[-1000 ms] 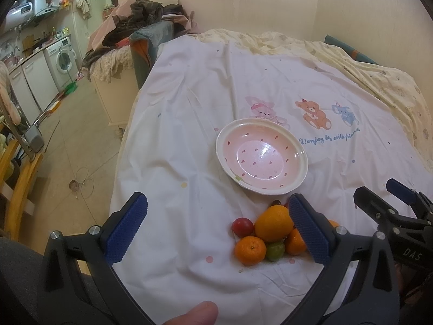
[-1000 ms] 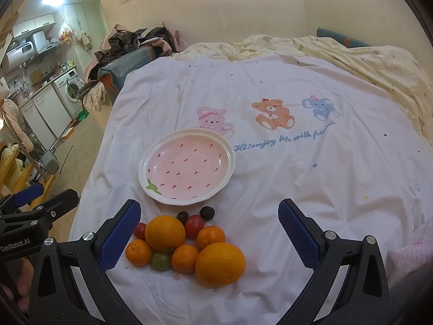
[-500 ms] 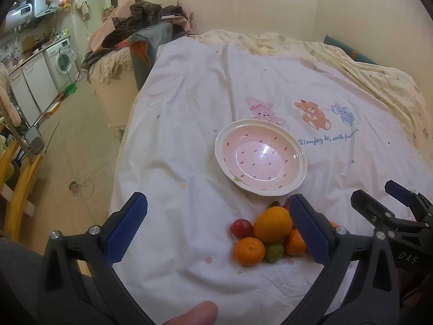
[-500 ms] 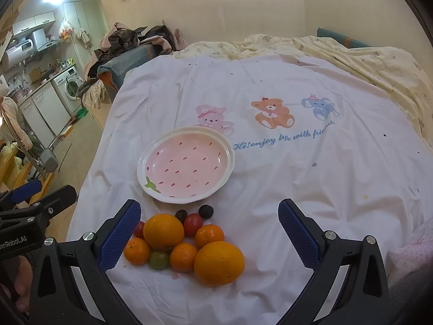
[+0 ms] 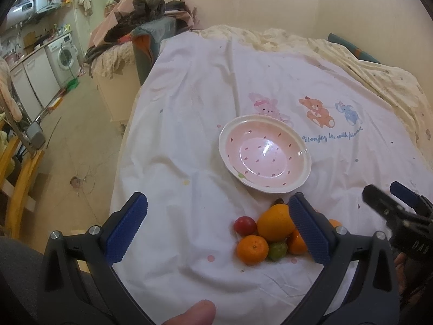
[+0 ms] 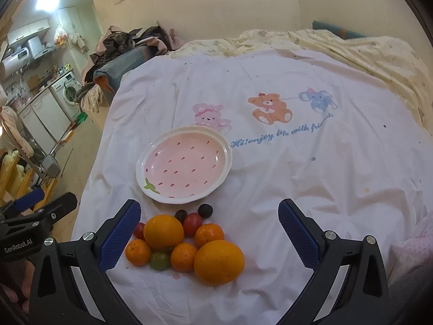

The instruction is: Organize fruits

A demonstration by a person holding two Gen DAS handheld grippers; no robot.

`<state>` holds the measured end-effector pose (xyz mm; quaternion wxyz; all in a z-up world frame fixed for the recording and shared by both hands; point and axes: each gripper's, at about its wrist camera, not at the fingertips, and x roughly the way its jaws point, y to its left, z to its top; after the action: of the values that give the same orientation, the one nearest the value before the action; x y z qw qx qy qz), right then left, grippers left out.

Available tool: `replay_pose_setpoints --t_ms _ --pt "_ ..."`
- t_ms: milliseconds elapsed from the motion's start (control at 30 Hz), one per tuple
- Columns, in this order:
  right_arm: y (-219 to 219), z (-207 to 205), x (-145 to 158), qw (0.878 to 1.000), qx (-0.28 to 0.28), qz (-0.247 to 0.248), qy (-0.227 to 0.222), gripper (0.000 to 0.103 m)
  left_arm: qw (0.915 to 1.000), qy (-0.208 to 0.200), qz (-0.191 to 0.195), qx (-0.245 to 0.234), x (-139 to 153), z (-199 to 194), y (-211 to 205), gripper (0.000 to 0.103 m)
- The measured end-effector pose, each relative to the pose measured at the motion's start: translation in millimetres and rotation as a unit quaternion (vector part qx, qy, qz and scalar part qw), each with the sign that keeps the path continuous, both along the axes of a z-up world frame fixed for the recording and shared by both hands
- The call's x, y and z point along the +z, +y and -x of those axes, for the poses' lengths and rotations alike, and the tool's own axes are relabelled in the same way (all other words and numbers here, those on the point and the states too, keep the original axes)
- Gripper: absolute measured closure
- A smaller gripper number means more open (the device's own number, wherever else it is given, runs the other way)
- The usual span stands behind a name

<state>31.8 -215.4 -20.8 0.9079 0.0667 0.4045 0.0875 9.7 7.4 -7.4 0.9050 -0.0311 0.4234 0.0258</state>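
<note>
A pink strawberry-print plate (image 6: 151,162) lies empty on the white cartoon sheet; it also shows in the left wrist view (image 5: 224,149). In front of it sits a pile of fruit: two large oranges (image 6: 218,262) (image 6: 163,232), several small mandarins (image 6: 138,252), red tomatoes (image 6: 192,224), a green fruit (image 6: 159,261) and two dark plums (image 6: 205,210). My right gripper (image 6: 209,233) is open above the pile. My left gripper (image 5: 216,227) is open to the left of the pile (image 5: 274,226), its right finger over the fruit.
The white sheet (image 6: 297,178) covers a bed with a cream quilt (image 6: 365,51) at the back and right. The bed's left edge drops to a tiled floor (image 5: 75,140). A clothes heap (image 5: 140,21) and a washing machine (image 5: 63,54) stand far left.
Both grippers have drifted slightly; the plate and fruit sit a little higher in the views. Nothing was grasped or moved.
</note>
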Motion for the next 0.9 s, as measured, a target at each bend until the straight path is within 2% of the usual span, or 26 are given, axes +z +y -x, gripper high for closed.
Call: replay_pose_setpoints --t_ms 133,267,433,500,567,600,700,733,767,833,900 --pt "-23 -11 -5 0.999 -0.030 -0.011 0.037 0.000 0.9997 0.021 0.008 0.010 -6 -3 6 0.000" --pt "-43 -26 -31 0.990 -0.045 -0.026 0.131 0.000 0.9986 0.044 0.022 0.020 -13 -7 13 0.000" --pt "-35 -41 -72 0.963 0.005 -0.042 0.267 0.000 0.9955 0.086 0.033 0.023 -25 -12 14 0.000" --pt "-25 -43 -88 0.947 0.036 -0.048 0.315 0.000 0.9940 0.097 0.045 0.019 -30 -13 14 0.000" --pt "-10 -45 -95 0.941 0.074 -0.015 0.329 0.000 0.9934 0.104 0.045 0.017 -32 -13 13 0.000" --pt "0 -46 -96 0.939 0.101 0.019 0.328 0.000 0.9933 0.107 0.041 0.015 -33 -13 12 0.000" --pt "19 -46 -99 0.932 0.160 0.094 0.311 0.000 0.9920 0.117 0.045 0.012 -37 -16 10 0.000" --pt "23 -46 -101 0.930 0.169 0.110 0.309 0.003 0.9915 0.121 0.047 0.011 -38 -16 10 0.000" --pt "27 -46 -104 0.926 0.179 0.124 0.308 0.010 0.9911 0.124 0.049 0.011 -38 -17 10 0.000" --pt "33 -44 -114 0.919 0.195 0.134 0.315 0.021 0.9905 0.127 0.051 0.013 -38 -18 10 0.000" --pt "38 -40 -118 0.917 0.203 0.139 0.314 0.030 0.9900 0.130 0.054 0.014 -39 -19 11 0.000"
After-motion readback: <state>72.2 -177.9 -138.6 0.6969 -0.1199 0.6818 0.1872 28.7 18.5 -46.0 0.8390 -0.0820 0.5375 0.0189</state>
